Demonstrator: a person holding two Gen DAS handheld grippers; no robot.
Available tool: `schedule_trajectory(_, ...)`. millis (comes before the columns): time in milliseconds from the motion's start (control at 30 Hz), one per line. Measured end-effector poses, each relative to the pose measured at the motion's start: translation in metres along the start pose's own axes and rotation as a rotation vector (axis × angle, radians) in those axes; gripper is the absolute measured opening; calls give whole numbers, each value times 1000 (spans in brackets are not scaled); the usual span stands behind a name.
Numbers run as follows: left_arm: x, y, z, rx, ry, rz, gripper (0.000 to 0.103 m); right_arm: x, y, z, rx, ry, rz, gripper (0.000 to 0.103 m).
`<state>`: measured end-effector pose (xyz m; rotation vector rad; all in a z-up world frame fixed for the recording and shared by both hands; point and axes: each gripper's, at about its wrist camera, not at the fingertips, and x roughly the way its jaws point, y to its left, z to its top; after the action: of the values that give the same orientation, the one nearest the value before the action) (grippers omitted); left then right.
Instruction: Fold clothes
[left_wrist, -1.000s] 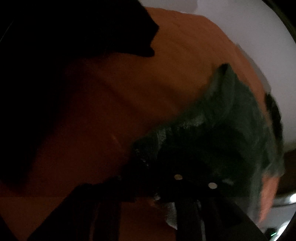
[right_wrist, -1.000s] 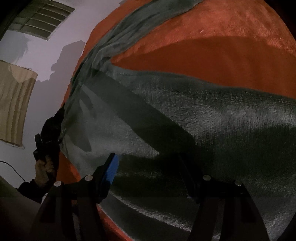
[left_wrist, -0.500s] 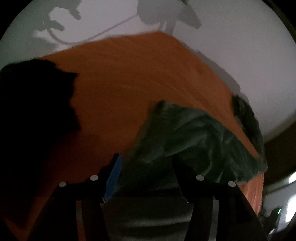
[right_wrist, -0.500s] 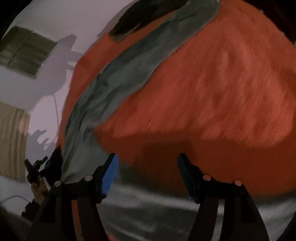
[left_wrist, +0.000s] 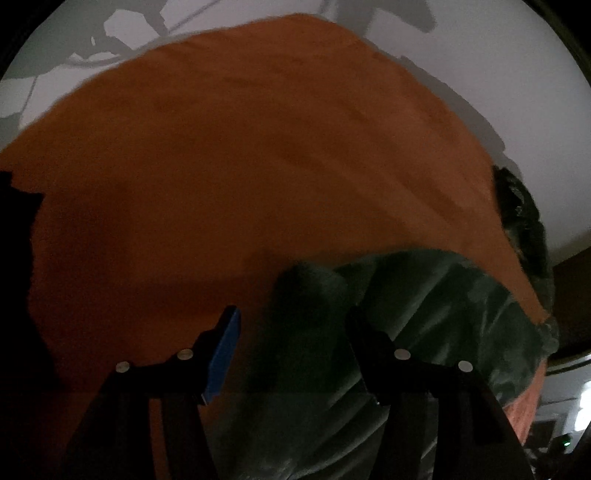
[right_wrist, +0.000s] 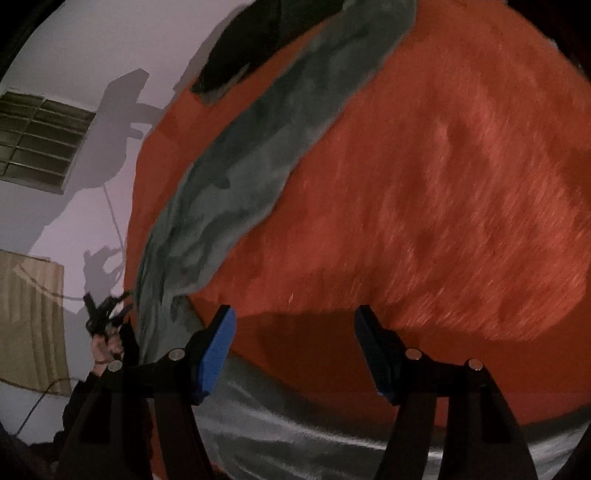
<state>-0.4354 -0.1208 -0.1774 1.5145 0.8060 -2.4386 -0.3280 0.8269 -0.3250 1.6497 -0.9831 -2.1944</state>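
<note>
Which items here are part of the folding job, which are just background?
Job: grey-green garment, left gripper, right gripper, both open.
Background: orange cover, dark cloth, wall vent, wooden panel.

Left tongs (left_wrist: 291, 332) now parted, off the green garment (left_wrist: 424, 314).

No text, label, brand or number is legible anywhere.

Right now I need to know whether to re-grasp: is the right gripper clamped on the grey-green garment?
No, the right gripper stands open, only orange blanket between its fingers.
</note>
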Motion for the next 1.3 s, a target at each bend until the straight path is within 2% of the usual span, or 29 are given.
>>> schedule_trajectory(100, 9, -10, 6, 24, -13, -75, 61, 18, -4, -8, 7, 37, 6, 66)
schedule_trajectory(133, 10, -15, 7, 37, -34, -92, 54, 22, -6, -9, 16, 45, 14, 66)
schedule_trajectory(167, 13, -20, 8, 56, -54, -61, 39, 25, -8, -10, 29, 54, 27, 66)
schedule_trajectory(200, 18, -25, 8, 75, -74, -23, 3, 28, -10, -11, 42, 62, 39, 66)
schedule_trajectory(333, 5, -7, 8, 13, -165, 70, 5, 31, -11, -13, 54, 66, 43, 66)
schedule_trajectory(533, 2, 26, 25, -61, -116, 31, 5, 31, -12, -14, 72, 72, 53, 66)
schedule_trajectory(600, 2, 26, 23, -56, -73, -52, 6, 31, -15, -14, 71, 78, 51, 66)
schedule_trajectory(667, -2, 23, 22, -25, -109, -31, 8, 32, -15, -15, 72, 80, 45, 66)
schedule_trajectory(700, -1, 26, 23, -30, -100, -46, 12, 32, -14, -16, 74, 82, 44, 66)
schedule_trajectory(733, 1, 29, 21, -52, -77, -72, 26, 32, -15, -16, 78, 83, 46, 66)
schedule_trajectory(800, 8, 34, 19, -85, -51, -106, 40, 33, -14, -17, 78, 87, 48, 66)
schedule_trajectory(867, 16, 33, 19, -78, -68, -94, 36, 34, -14, -17, 76, 90, 50, 66)
schedule_trajectory(900, 17, 30, 17, -60, -84, -76, 4, 34, -13, -17, 74, 87, 50, 66)
schedule_trajectory(933, 18, 27, 15, -43, -99, -57, 5, 32, -13, -15, 73, 80, 48, 66)
schedule_trajectory(1033, 12, 37, 22, -104, -180, 30, 5, 25, -13, -11, 67, 60, 42, 66)
schedule_trajectory(1167, 0, 43, 21, -120, -181, 60, 6, 15, -13, -5, 60, 29, 30, 66)
schedule_trajectory(1233, -6, 46, 21, -127, -179, 73, 8, 2, -17, 2, 58, -21, 21, 66)
schedule_trajectory(1267, -9, 47, 20, -131, -179, 80, 10, -3, -18, 5, 58, -47, 19, 66)
schedule_trajectory(1300, -12, 48, 20, -134, -178, 86, 17, -8, -19, 8, 60, -71, 18, 66)
